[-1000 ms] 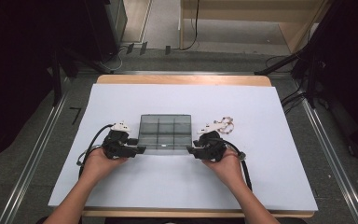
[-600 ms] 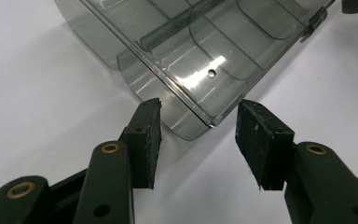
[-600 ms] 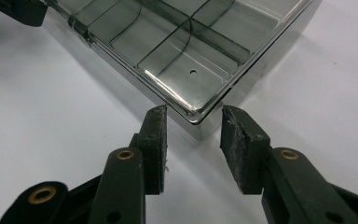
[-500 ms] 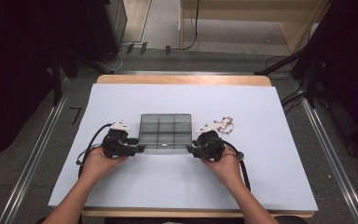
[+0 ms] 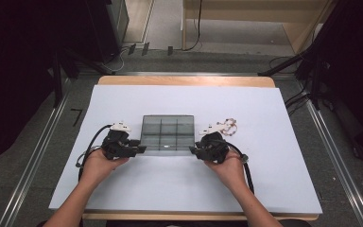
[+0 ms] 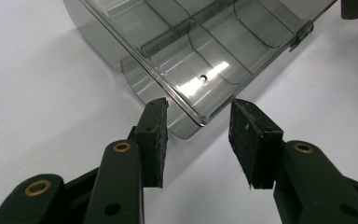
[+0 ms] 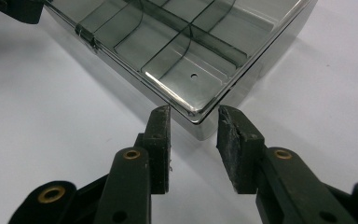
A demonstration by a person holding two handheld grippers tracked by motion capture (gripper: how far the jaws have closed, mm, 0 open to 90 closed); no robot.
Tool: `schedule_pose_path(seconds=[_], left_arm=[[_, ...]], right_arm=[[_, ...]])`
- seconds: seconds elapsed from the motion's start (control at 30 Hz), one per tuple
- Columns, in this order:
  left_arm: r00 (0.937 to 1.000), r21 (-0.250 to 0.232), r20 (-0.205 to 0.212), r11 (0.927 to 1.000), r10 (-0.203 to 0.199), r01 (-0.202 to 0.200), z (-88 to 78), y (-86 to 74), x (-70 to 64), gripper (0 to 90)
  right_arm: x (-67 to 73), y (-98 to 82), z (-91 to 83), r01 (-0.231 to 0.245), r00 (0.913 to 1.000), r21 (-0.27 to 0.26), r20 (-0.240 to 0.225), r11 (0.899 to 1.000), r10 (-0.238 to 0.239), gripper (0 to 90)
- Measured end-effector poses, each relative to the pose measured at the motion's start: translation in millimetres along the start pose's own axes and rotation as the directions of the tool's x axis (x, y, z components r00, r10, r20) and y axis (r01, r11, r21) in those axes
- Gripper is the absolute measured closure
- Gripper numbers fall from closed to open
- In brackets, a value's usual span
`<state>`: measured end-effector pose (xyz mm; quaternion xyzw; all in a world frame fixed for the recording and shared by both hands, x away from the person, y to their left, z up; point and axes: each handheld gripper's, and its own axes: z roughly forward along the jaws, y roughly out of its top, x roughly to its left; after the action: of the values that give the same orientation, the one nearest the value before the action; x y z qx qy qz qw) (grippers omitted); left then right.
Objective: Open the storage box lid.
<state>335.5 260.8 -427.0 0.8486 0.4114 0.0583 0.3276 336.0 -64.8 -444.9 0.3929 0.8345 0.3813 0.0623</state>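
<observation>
A shallow box [image 5: 167, 134] of smoke-grey clear plastic is seen lying flat near the middle of the white table [image 5: 274, 189], its lid closed; through the lid, thin partition walls are made out, dividing the inside into a grid of small compartments, and a bright glare patch with a tiny round hole is noted near each front corner; a small clasp is visible on the front edge. The box is flanked by the two grippers at its near corners. The left gripper [image 6: 198, 135] is pointed at the near left corner; its jaws have just been closing, yet a gap remains on both sides, and the rounded corner of the box [image 6: 191, 56] sits just ahead of the pads, not pressed by them. The right gripper [image 7: 193, 140] is set likewise at the near right corner [image 7: 186, 51]; its jaws have been closing too, and are left partly apart, gripping nothing.
</observation>
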Motion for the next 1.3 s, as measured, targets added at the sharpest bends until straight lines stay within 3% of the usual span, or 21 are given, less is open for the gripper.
schedule_pose_path(seconds=[1.3], left_arm=[[0.9999, -0.015, -0.012, 0.9999, 0.000, 0.000, -2.3, 1.4, -2.5, 56.7]], right_arm=[[1.7, 2.2, -3.0, -0.026, 0.9995, -0.005, 0.016, 1.000, 0.026, 69.5]])
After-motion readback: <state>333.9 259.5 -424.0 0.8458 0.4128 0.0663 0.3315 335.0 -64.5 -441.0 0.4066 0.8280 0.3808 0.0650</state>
